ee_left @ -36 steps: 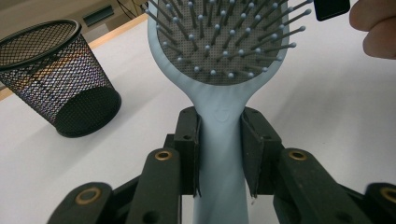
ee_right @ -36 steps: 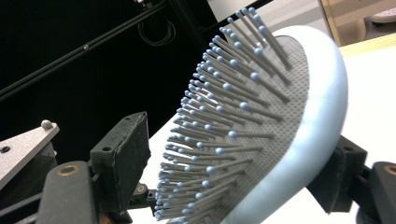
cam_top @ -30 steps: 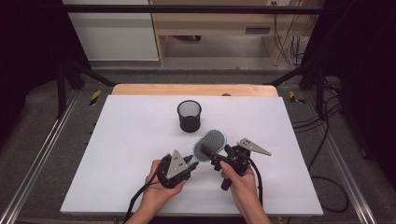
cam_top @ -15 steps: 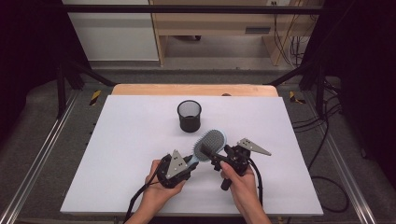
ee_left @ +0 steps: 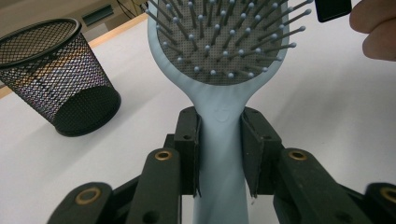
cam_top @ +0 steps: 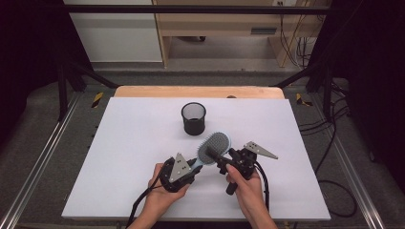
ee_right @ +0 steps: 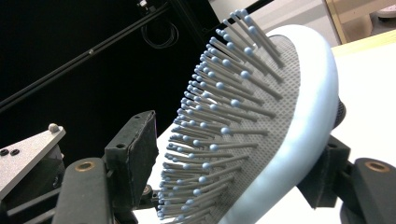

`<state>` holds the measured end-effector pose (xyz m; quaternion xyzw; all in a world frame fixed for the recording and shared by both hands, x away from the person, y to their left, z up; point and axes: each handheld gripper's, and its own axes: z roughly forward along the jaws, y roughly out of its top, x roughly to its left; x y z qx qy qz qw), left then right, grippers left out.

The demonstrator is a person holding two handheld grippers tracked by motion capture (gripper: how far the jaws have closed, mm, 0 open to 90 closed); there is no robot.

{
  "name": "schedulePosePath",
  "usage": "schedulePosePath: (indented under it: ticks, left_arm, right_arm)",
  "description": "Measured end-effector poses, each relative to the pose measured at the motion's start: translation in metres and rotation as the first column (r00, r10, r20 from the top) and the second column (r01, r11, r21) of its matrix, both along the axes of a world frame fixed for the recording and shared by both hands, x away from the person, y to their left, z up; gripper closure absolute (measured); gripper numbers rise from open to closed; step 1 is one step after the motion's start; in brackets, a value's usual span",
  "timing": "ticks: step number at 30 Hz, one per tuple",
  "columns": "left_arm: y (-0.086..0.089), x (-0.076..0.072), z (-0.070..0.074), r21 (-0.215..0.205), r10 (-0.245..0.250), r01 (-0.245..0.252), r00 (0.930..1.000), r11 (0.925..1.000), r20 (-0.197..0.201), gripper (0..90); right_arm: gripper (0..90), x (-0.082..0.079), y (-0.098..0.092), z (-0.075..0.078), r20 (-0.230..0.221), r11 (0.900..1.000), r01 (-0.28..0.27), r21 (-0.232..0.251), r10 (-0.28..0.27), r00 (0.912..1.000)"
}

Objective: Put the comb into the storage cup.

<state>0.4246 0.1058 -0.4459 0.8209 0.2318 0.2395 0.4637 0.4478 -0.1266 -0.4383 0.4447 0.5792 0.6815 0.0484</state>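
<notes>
The left gripper [cam_top: 191, 165] is pinching the handle of the pale blue hairbrush [cam_top: 213, 148], both pads pressed flat on either side of the neck just below the head, as the left gripper view confirms [ee_left: 219, 140]. The right gripper [cam_top: 220, 160] is standing partly spread around the brush head, and its jaws have just been closing: one pad is sitting among the bristle tips [ee_right: 133, 154], the other is lying behind the blue back of the head [ee_right: 327, 172], though whether either is pressing yet cannot be told. The brush is being held above the white table [cam_top: 119, 157], bristles facing up, near the black mesh cup [cam_top: 194, 118] standing upright farther back. In my judgement a handover is under way, and doing it well means the right jaws are closing squarely across the head rim rather than on the springy bristles, with the left grip holding firm until the right pads are seated.
</notes>
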Motion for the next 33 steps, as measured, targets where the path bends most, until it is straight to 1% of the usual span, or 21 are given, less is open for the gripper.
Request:
schedulePosePath:
  ticks: [3, 8, 10, 20, 33]
  left_arm:
    - [-0.0002, 0.0, -0.0003, 0.0, -0.001, 0.001, 1.0, 1.0, 0.0, 69.6]
    - [0.0002, 0.0, -0.0004, 0.001, 0.0, 0.0, 1.0, 1.0, -0.002, 69.5]
    - [0.0002, -0.0001, -0.0006, 0.002, 0.0, 0.0, 1.0, 1.0, -0.002, 69.5]
    - [0.0005, -0.0004, -0.0004, -0.004, -0.001, 0.001, 1.0, 1.0, -0.008, 69.5]
    - [0.0008, 0.0001, -0.0006, -0.013, -0.003, 0.003, 0.9999, 0.9999, -0.014, 69.6]
  right_arm:
    - [31.1, 0.0003, -0.0002, -0.0004, -0.002, 1.0, 0.001, -0.001, -0.001, 1.0]
    - [32.1, 0.0008, -0.0014, -0.0009, -0.006, 1.0, 0.004, 0.017, -0.004, 1.0]
    - [32.8, 0.0009, -0.0023, -0.0014, -0.015, 1.0, 0.004, 0.024, -0.004, 0.9999]
    - [39.9, 0.0016, -0.0042, -0.0042, -0.032, 0.998, -0.006, 0.056, 0.008, 0.9995]
    - [45.7, 0.0017, -0.0058, -0.0037, -0.026, 0.997, -0.017, 0.07, 0.019, 0.9995]
